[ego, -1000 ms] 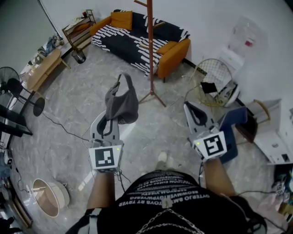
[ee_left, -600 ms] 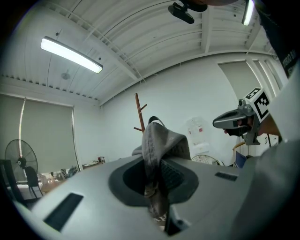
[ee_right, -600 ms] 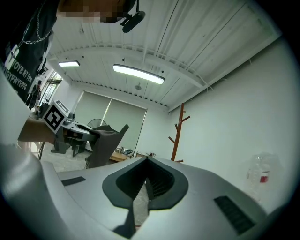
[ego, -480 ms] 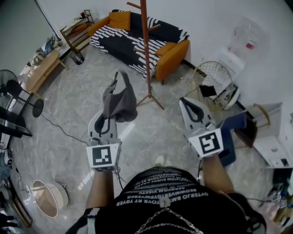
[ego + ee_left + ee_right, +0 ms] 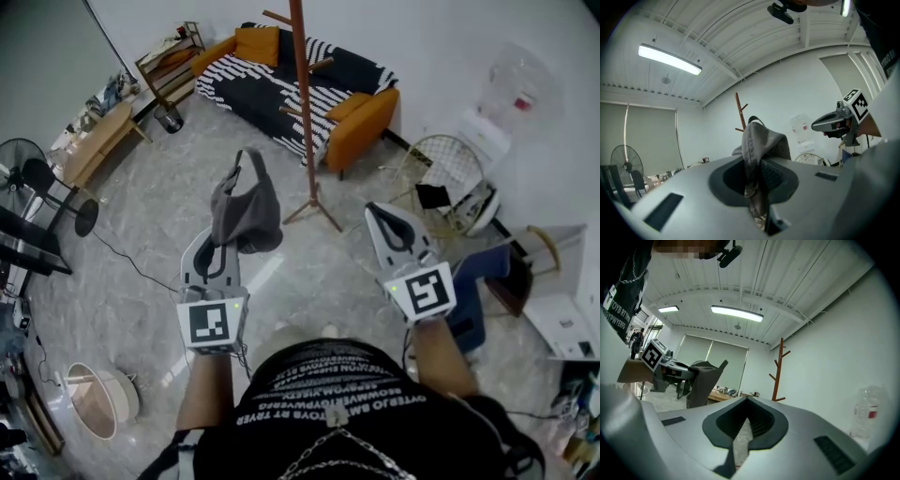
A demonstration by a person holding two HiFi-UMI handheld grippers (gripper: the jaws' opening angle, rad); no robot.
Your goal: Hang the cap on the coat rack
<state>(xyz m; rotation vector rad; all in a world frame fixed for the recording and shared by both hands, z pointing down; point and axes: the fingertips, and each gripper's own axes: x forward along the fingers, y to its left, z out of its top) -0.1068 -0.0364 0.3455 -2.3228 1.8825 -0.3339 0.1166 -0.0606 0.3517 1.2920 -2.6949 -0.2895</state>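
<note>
While the cap hangs off the rack: the hanging step is not yet done; pickup is complete and only the approach and placement are left, by my estimate.

Head view, cap (image 5: 246, 211): grey, held up above the grey floor (image 5: 141, 216), drooping from the jaw tips of the left gripper (image 5: 228, 246).
Head view, coat rack (image 5: 304, 103): wooden pole on splayed feet, standing ahead of the person and in front of the sofa (image 5: 281, 75); well apart from the cap, with no peg touched.
Head view, right gripper (image 5: 378, 212): held forward at about the same height as the left one, off to the right of the rack base, carrying nothing.
Head view, arm pose: both forearms are extended forward from the torso, roughly parallel, with marker cubes facing up.

Left gripper view, jaws: clenched on a fold of the cap (image 5: 759, 154), which stands up out of the gap and blocks the centre of the view.
Left gripper view, rack: the top pegs of the coat rack (image 5: 739, 112) show just behind the cap, farther off.
Left gripper view, pose: tilted upward, so ceiling and wall fill the frame.

Right gripper view, jaws: closed tip to tip, with nothing between them; only a sliver of floor shows behind the tips.
Right gripper view, rack: the coat rack (image 5: 778, 369) stands ahead and slightly right, all pegs bare.
Right gripper view, cap: seen at left as a dark shape (image 5: 705, 380) on the other gripper.

Remaining work: carry the cap to a peg, hook it on, release.
</note>
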